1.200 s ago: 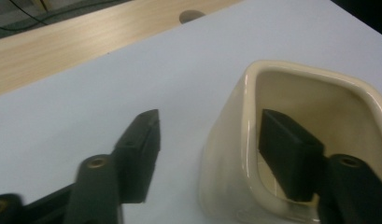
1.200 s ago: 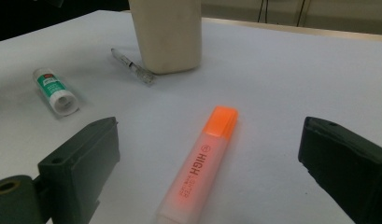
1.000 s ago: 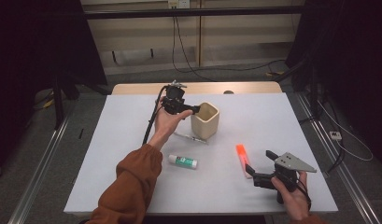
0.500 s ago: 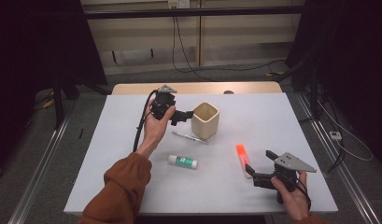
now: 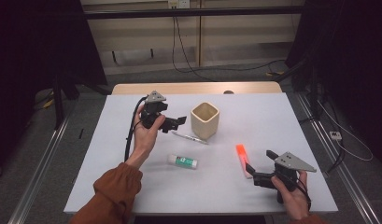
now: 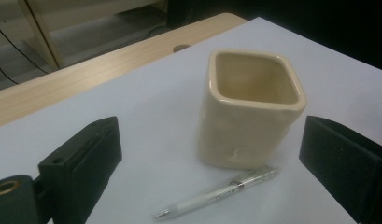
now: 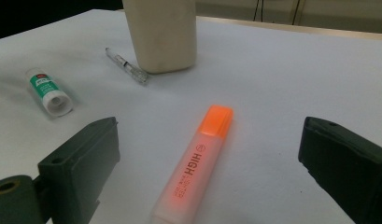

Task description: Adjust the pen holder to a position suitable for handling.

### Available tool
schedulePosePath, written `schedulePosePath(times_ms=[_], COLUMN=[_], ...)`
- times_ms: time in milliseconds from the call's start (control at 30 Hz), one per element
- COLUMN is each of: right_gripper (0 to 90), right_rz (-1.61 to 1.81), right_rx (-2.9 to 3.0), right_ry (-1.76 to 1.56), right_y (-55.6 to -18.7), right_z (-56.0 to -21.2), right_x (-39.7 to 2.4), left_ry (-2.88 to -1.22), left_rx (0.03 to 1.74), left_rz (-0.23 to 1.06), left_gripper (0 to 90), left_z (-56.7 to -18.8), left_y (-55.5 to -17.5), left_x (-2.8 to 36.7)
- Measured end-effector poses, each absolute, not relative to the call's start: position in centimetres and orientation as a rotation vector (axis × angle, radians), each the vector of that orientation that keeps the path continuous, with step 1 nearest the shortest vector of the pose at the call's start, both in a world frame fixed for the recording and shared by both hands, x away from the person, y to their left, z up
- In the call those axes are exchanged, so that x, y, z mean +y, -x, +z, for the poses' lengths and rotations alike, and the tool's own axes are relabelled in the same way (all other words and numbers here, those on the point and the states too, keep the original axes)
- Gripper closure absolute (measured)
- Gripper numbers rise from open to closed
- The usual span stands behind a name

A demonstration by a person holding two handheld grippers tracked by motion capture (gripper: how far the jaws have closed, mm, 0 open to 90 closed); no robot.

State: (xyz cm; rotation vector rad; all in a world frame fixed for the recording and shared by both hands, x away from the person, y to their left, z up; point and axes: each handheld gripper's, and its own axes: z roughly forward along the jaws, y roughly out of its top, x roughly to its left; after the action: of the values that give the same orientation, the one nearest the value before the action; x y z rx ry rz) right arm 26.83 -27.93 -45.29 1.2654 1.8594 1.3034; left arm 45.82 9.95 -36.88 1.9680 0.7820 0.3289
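A: Items on the white tabletop (image 5: 132, 186) number four: one cup (image 5: 205, 120), one pen (image 5: 190, 137), one glue stick (image 5: 182, 161), one highlighter (image 5: 242, 156).

B: Shapes and stuff?

A: Cup is cream, glazed, smooth, squarish with rounded corners and an open top, standing upright. Pen is slim, clear-bodied with a metal clip, lying against the cup's foot. Glue stick is a short white cylinder with a green label, on its side. Highlighter is a flat-sided translucent plastic bar, glowing orange, with black lettering.

B: And the grippers?

A: Two. The left gripper (image 5: 179, 122) has just been opening; its jaws now stand wide apart with nothing pressed between them. The cup sits just ahead of it, the pen lying across its front between the two blocky black jaws (seen from the left gripper view).

B: The right one?

A: The right gripper (image 5: 258, 170) is spread wide too, gripping nothing. The highlighter lies on the tabletop between its jaws, orange cap pointing away; cup, pen and glue stick lie farther off beyond it.
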Motion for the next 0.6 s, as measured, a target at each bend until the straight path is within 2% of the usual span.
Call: schedulePosePath(times_ms=[233, 600], right_gripper=[5.2, 5.2], right_rz=[1.301, 1.299], right_rx=[1.854, 1.847], right_ry=[-1.272, -1.284], right_y=[-26.8, -26.8], right_z=[-45.3, -45.3], right_x=[-28.0, -27.9], left_ry=[-1.944, -1.985], left_rx=[0.807, 0.836], left_rz=[0.382, 0.340], left_gripper=[5.5, 5.1], left_z=[-37.1, -38.3], left_y=[-44.7, -42.5], left_x=[11.1, 12.5])
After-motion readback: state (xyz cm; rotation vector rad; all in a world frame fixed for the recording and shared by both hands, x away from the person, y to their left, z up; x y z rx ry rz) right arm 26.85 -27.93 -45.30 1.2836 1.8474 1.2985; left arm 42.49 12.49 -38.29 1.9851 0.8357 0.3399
